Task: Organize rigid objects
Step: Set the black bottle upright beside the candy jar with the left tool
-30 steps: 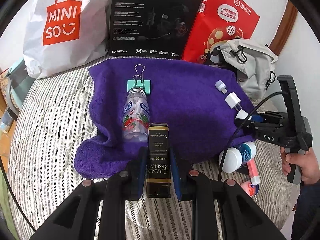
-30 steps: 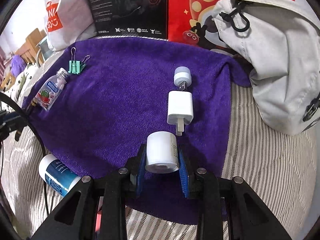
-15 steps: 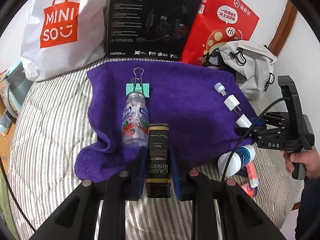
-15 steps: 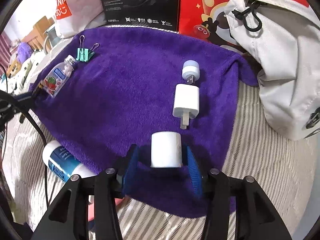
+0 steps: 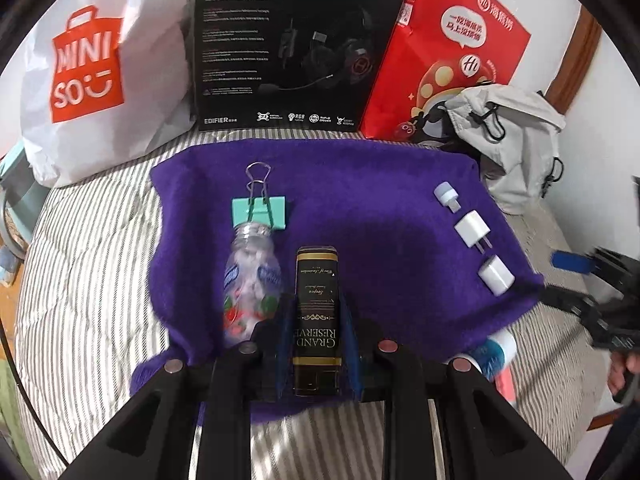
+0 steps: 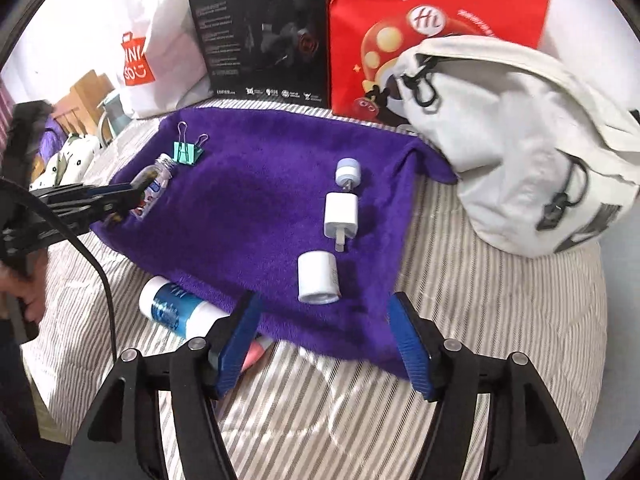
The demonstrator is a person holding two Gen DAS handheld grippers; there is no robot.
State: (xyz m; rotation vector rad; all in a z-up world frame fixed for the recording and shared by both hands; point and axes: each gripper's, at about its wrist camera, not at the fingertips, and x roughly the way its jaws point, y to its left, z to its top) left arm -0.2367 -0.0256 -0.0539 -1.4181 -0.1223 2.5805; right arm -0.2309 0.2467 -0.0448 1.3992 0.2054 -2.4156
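We are holding the left gripper clamped on a black tin lettered "GRAND RESERVE", low in the centre of the left view, over the near edge of the purple towel. Just left of the tin a clear bottle is lying on the towel, its neck pointing at a green clip above it. We are keeping the right gripper spread wide and empty at the bottom of the right view, its blue pads flanking the towel's near edge. A white cap is lying on the towel just above the gap, apart from both pads. Above it, in a line, are sitting a white plug and a small round adapter. A blue-and-white tube is lying off the towel on the striped bedding, lower left. A grey backpack is filling the right side; a red bag, a black box and a white bag are standing along the top.
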